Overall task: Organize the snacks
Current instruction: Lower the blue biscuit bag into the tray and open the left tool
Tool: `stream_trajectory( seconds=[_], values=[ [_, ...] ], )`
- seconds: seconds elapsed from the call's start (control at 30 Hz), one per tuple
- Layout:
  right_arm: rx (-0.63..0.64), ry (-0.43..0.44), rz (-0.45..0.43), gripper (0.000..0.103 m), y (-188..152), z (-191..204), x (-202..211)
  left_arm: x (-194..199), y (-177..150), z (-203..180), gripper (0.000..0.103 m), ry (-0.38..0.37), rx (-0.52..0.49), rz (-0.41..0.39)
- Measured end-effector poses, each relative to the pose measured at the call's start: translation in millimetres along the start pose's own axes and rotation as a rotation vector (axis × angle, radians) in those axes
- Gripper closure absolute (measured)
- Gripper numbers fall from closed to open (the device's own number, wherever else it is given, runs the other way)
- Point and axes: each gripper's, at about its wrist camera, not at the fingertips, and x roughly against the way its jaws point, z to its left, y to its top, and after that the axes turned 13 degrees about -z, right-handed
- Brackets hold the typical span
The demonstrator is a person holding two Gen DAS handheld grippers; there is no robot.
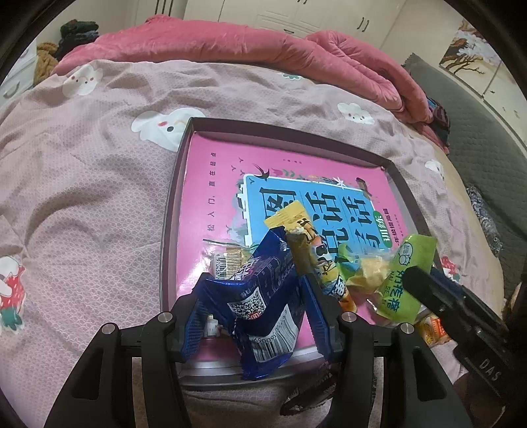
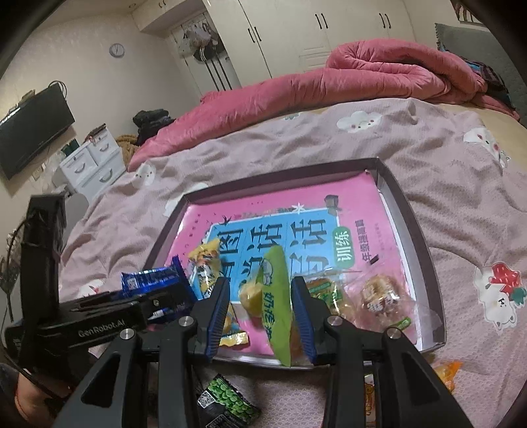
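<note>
blue snack packet (image 1: 260,296) held between the jaws of the left gripper (image 1: 253,312), about half open, pads pressing its sides, above the near edge of the shallow tray (image 1: 171,210). green snack packet (image 2: 276,296) stands on edge between the jaws of the right gripper (image 2: 260,316), set narrow and closed on it, over the tray's near side. tray lies on the bed (image 2: 444,204), lined with one pink book cover (image 2: 296,197). in the tray: one yellow packet (image 2: 206,260), two clear-wrapped snacks (image 2: 378,293). one green-pea packet (image 2: 224,401) lies on the bed outside the tray.

bed (image 2: 444,184) | white wardrobes (image 2: 296,29) | wall TV (image 2: 33,131) | clock (image 2: 117,49)
</note>
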Motion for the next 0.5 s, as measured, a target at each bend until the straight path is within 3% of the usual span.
stream_trajectory(
  seconds=[0.5],
  values=[
    [0.021, -0.05, 0.023, 0.064, -9.7, -6.2, -9.6, -0.6, -0.6, -0.3, 0.047, -0.002, 0.005, -0.003]
  ],
)
